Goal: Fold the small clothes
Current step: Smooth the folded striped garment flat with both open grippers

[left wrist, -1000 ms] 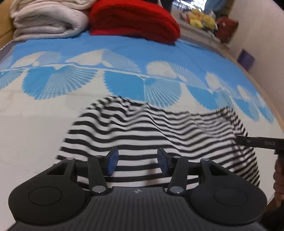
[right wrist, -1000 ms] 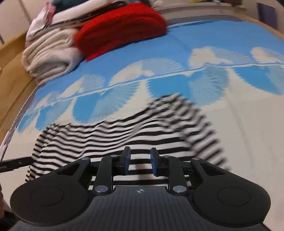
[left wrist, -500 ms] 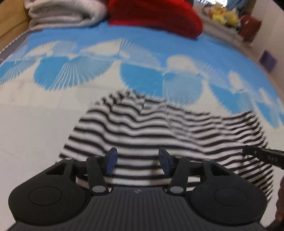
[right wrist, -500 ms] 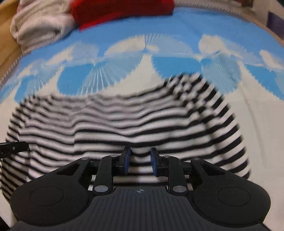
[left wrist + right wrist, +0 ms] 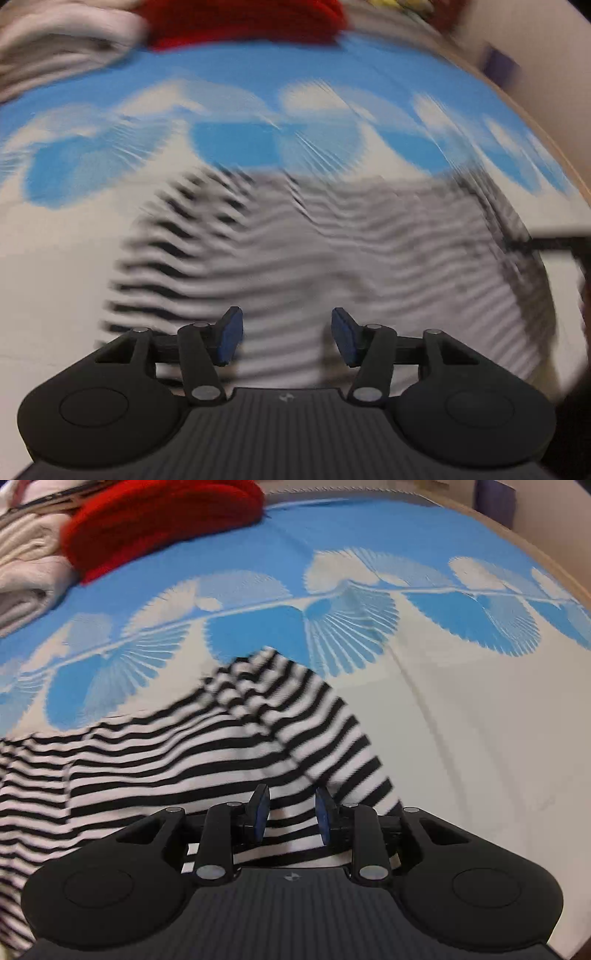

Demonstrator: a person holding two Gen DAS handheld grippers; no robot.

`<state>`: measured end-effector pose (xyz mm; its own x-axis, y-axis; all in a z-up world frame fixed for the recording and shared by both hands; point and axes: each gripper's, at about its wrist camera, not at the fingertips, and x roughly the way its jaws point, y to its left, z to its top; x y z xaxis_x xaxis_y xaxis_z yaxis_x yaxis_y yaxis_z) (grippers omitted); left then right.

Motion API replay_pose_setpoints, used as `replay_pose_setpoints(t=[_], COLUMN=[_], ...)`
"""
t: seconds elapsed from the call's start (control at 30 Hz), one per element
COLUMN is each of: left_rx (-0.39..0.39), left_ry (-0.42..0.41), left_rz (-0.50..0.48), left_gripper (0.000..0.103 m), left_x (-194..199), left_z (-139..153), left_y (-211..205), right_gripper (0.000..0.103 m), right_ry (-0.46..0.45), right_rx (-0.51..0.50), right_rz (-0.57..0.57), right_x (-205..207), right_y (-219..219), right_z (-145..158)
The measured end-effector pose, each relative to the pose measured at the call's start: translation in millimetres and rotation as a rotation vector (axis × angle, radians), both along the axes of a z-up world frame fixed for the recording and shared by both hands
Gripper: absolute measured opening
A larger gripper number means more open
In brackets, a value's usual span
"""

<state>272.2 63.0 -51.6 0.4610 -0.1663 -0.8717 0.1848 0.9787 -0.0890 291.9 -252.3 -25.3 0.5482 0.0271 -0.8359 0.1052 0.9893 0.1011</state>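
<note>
Black-and-white striped garment (image 5: pixel 192 760) rumpled on blue-patterned bedspread (image 5: pixel 461 716), both grippers' fingers (image 5: pixel 229 335) (image 5: pixel 258 808) parted, gripping nothing.

Soft knit cloth, black-and-white striped garment (image 5: pixel 192 760). Matt woven bedspread (image 5: pixel 461 716), blue fan print. Fuzzy red blanket (image 5: pixel 155 520), upper left. Matt black ribbed plastic, right hand-held gripper (image 5: pixel 290 812); blue pads (image 5: pixel 261 808).

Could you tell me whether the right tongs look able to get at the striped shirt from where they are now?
Probably yes: the right tongs stand open directly over the striped shirt, nothing between.
</note>
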Motion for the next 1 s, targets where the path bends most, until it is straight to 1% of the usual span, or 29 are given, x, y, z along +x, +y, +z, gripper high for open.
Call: replay_pose_setpoints(t=[0.03, 0.07, 0.1, 0.13, 0.17, 0.2, 0.23, 0.33, 0.37, 0.4, 0.47, 0.5, 0.57, 0.6, 0.63, 0.67, 0.7, 0.77, 0.83, 0.9, 1.0], left_rx=[0.033, 0.085, 0.155, 0.185, 0.188, 0.172, 0.155, 0.14, 0.142, 0.148, 0.167, 0.177, 0.194, 0.195, 0.192, 0.189, 0.184, 0.158, 0.118, 0.054, -0.071], left_ry=[0.04, 0.057, 0.053, 0.038, 0.018, -0.002, -0.035, -0.149, -0.174, -0.197, -0.234, -0.257, -0.308, -0.332, -0.357, -0.375, -0.392, -0.409, -0.403, -0.386, -0.358], left_rz=[-0.041, -0.066, -0.084, -0.085, -0.075, -0.059, -0.038, 0.026, 0.049, 0.074, 0.103, 0.108, 0.115, 0.115, 0.109, 0.1, 0.092, 0.092, 0.125, 0.189, 0.285], left_gripper=[0.061, 0.061, 0.062, 0.066, 0.066, 0.066, 0.065, 0.065, 0.065, 0.065, 0.061, 0.06, 0.054, 0.053, 0.049, 0.04, 0.035, 0.02, 0.015, 0.015, 0.015], left_x=[-1.5, -3.7, -6.1, -7.3, -8.8, -10.1, -11.8, -20.1, -21.7, -24.2, -31.9, -35.6, -48.6, -54.8, -63.0, -70.5, -78.4, -92.0, -104.4, -115.3, -130.6], left_z=[-8.9, -15.6, -20.4, -20.5, -17.4, -12.2, -5.3, 12.6, 15.1, 18.7, 25.2, 28.7, 40.2, 45.2, 50.9, 55.6, 61.2, 68.8, 74.5, 78.6, 77.8], left_y=[-6.2, -11.1, -15.1, -16.8, -16.0, -12.6, -8.1, 4.1, 7.1, 10.6, 14.5, 16.0, 19.7, 22.3, 25.8, 28.3, 33.0, 44.7, 58.7, 73.0, 89.7], right_gripper=[0.034, 0.041, 0.042, 0.043, 0.044, 0.044, 0.044, 0.044, 0.044, 0.044, 0.044, 0.045, 0.046, 0.046, 0.046, 0.046, 0.046, 0.046, 0.046, 0.046, 0.046], right_ry=[0.013, 0.055, 0.113, 0.151, 0.136, 0.124, 0.115, -0.016, -0.068, -0.114, -0.201, -0.235, -0.284, -0.301, -0.311, -0.313, -0.327, -0.374, -0.405, -0.407, -0.405], right_rx=[0.0, -0.006, -0.026, -0.063, -0.094, -0.109, -0.108, -0.039, -0.017, -0.003, 0.018, 0.032, 0.072, 0.094, 0.114, 0.134, 0.159, 0.18, 0.148, 0.126, 0.106], right_rz=[0.016, 0.038, 0.063, 0.092, 0.119, 0.125, 0.107, 0.048, 0.035, 0.038, 0.057, 0.062, 0.059, 0.047, 0.03, 0.009, -0.011, -0.018, -0.011, 0.002, 0.011], right_x=[-4.7, -5.8, -4.6, -4.9, -8.2, -9.1, -9.5, -22.6, -30.3, -37.7, -53.7, -61.9, -77.3, -85.3, -93.8, -100.0, -106.2, -119.2, -131.2, -141.2, -146.5], right_y=[-0.7, 0.5, 2.3, 4.1, 5.2, 5.2, 3.6, -8.0, -11.1, -13.4, -15.4, -18.3, -25.2, -29.7, -33.2, -37.3, -41.3, -46.4, -49.6, -54.9, -61.5], right_z=[-0.5, -6.9, -15.4, -23.2, -23.4, -19.1, -13.5, 17.9, 31.2, 42.0, 63.1, 70.9, 80.8, 81.8, 83.9, 85.3, 87.8, 95.5, 96.3, 93.5, 89.4])
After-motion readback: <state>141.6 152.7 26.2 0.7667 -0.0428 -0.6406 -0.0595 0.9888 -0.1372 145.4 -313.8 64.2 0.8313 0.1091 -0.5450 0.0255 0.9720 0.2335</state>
